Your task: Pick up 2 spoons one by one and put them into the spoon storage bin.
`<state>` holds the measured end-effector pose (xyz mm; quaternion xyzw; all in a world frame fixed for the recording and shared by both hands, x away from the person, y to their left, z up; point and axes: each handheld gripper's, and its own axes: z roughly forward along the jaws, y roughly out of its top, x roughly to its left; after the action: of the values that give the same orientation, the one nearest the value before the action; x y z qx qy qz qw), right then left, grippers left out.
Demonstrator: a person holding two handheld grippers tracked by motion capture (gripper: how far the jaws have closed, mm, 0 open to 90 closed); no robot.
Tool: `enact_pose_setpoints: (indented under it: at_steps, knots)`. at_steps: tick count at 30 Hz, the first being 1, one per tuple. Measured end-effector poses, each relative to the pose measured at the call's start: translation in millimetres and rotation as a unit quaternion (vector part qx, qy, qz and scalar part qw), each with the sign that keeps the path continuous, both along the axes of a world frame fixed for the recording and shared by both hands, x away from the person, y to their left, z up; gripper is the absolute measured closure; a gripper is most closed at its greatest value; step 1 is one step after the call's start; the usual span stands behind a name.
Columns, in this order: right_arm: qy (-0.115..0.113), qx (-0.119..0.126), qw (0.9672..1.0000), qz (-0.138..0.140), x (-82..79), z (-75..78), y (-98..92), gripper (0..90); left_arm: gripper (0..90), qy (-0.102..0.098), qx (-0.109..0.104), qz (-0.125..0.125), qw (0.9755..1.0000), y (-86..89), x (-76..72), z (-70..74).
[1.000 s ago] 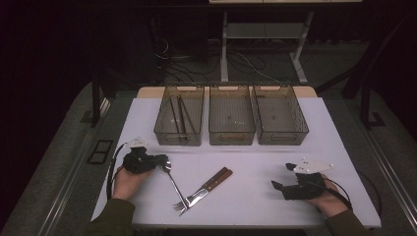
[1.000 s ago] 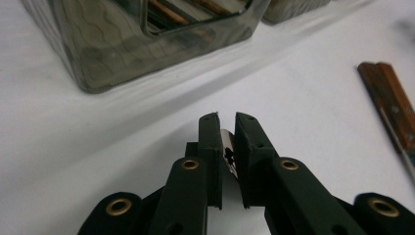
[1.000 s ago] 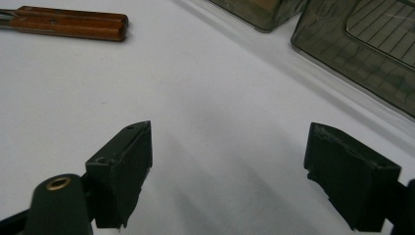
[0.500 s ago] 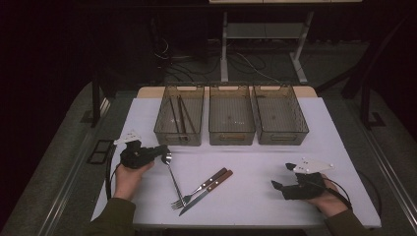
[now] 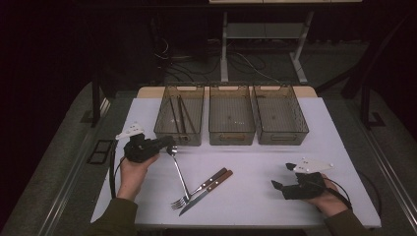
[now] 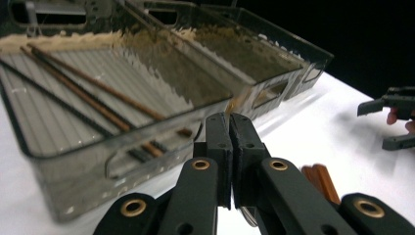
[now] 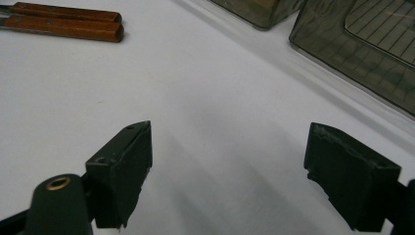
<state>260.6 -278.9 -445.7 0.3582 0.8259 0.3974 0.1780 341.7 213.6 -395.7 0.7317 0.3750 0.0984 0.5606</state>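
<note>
Left hand-held gripper (image 5: 169, 142) is clamped, seemingly on a spoon (image 5: 180, 172); right hand-held gripper (image 5: 279, 185) gapes empty. Chopsticks (image 5: 178, 116) are binned. Fork (image 5: 196, 191) and knife (image 5: 207, 191) wait on the counter (image 5: 255, 162).

Dim room with dark surroundings; the white counter (image 5: 255, 162) is lit from overhead. Gripper views are sharp up close and soft toward the edges.

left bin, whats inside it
The left bin holds long thin brown sticks, probably chopsticks, lying lengthwise on its ribbed floor. Their near ends blur behind the tinted front wall.
</note>
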Motion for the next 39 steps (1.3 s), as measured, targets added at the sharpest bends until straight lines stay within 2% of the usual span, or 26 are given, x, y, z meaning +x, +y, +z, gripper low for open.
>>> enact_pose_setpoints:
  at_steps: [5,18,24,26,39]
  knots:
    - [0.004,-0.002,1.0000,-0.001,0.4,-0.5,-0.5,18.1,87.6,-0.012,0.003,-0.003,0.9999,-6.8,6.5,7.6]
    - [0.002,0.004,1.0000,-0.001,0.3,0.4,-1.4,18.2,87.6,-0.027,-0.005,-0.020,0.9994,-34.3,23.6,24.1]
    - [0.010,0.023,0.9997,-0.001,0.1,2.2,-2.5,18.0,87.6,-0.034,-0.003,-0.030,0.9990,-50.5,31.6,33.4]
    - [0.016,0.036,0.9992,0.001,0.1,2.4,-2.4,13.2,87.6,-0.036,-0.002,-0.032,0.9988,-56.3,34.1,35.6]
    - [0.012,0.035,0.9993,-0.005,-1.7,2.4,-3.3,13.1,87.5,-0.035,-0.008,-0.043,0.9985,-88.1,54.3,36.8]
